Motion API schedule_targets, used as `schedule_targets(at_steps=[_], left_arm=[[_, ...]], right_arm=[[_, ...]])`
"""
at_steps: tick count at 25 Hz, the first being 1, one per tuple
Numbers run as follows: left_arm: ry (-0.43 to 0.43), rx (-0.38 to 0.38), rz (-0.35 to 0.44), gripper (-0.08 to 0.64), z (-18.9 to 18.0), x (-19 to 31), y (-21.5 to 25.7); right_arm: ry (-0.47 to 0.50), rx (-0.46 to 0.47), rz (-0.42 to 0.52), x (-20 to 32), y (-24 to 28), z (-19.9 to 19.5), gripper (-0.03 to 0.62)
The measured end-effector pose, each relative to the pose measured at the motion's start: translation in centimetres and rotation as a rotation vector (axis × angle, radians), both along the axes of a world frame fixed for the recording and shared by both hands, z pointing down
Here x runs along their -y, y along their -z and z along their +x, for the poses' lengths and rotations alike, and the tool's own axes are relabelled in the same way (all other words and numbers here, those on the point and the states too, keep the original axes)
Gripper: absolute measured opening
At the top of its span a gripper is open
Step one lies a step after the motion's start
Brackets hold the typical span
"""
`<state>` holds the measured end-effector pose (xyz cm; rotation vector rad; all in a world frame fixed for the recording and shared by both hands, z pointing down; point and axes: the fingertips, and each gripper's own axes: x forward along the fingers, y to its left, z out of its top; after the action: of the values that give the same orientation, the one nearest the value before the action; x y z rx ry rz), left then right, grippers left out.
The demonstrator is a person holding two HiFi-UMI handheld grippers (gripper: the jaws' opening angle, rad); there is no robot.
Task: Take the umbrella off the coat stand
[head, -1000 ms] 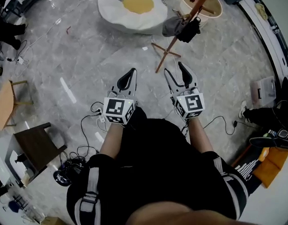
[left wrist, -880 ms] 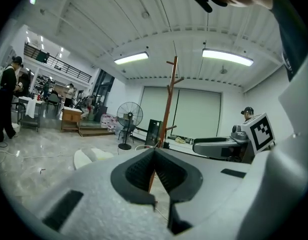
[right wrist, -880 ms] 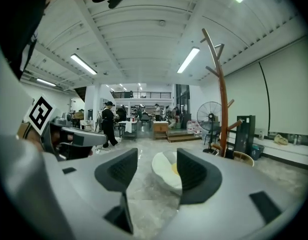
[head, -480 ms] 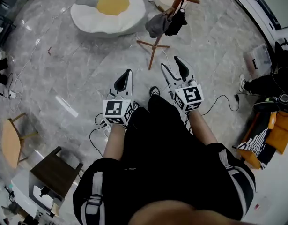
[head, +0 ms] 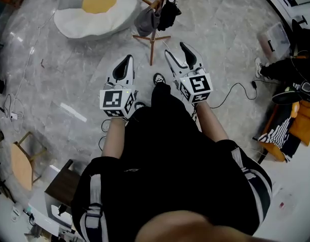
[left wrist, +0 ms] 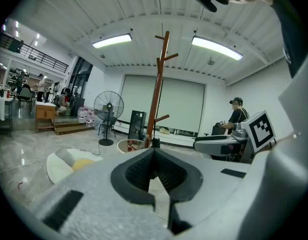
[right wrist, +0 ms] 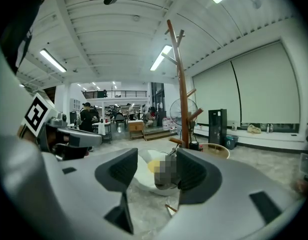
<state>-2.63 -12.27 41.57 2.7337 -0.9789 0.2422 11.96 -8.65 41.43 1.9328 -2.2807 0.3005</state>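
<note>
Hung on the coat stand [head: 152,39], beside a grey cloth [head: 143,21]: likely the folded black umbrella [head: 169,15]. Just ahead of both grippers, untouched. Left gripper [head: 127,58] pressed together, empty. Right gripper [head: 176,48] spread, empty. Open floor [head: 84,84] all round; egg-shaped cushion [head: 91,9] leftward.

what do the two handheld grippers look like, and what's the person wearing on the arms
The left gripper and right gripper are pale grey plastic tongs with black ribbed pads. Each carries a white cube printed with black square markers. The person wears a black short-sleeved top with grey stripes.
</note>
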Motion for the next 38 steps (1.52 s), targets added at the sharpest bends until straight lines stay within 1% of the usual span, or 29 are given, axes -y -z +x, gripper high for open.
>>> schedule_targets(at_steps=[5, 10, 17, 24, 30, 33, 35, 38], left_arm=[[0.015, 0.022, -0.020, -0.002, 3.4, 2.5, -1.3], [0.066, 0.034, -0.049, -0.002, 5.5, 4.6, -3.6], [0.142, 0.046, -0.085, 0.000, 6.2, 6.8, -8.0], [0.196, 0.028, -0.136, -0.002, 6.8, 8.3, -11.6], [0.223, 0.061, -0.144, 0.000, 7.1, 9.5, -13.9], [0.244, 0.058, -0.153, -0.002, 7.0, 10.4, -14.4], [0.253, 0.062, -0.155, 0.000, 6.9, 10.7, -14.7], [0.266, 0.073, -0.158, 0.000, 6.9, 11.2, -15.1]], right_arm=[[0.017, 0.001, -0.028, 2.4, -1.4, 3.4, 0.249], [0.053, -0.007, -0.075, 5.2, -4.1, 6.3, 0.250], [0.117, -0.027, -0.131, 9.0, -8.9, 7.4, 0.253], [0.114, -0.030, -0.140, 12.0, -11.8, 8.6, 0.261], [0.128, -0.057, -0.163, 14.3, -13.9, 9.1, 0.292], [0.109, -0.058, -0.143, 15.7, -14.3, 10.1, 0.338], [0.098, -0.068, -0.134, 16.7, -14.6, 10.8, 0.357], [0.108, -0.092, -0.142, 18.0, -15.6, 11.8, 0.381]])
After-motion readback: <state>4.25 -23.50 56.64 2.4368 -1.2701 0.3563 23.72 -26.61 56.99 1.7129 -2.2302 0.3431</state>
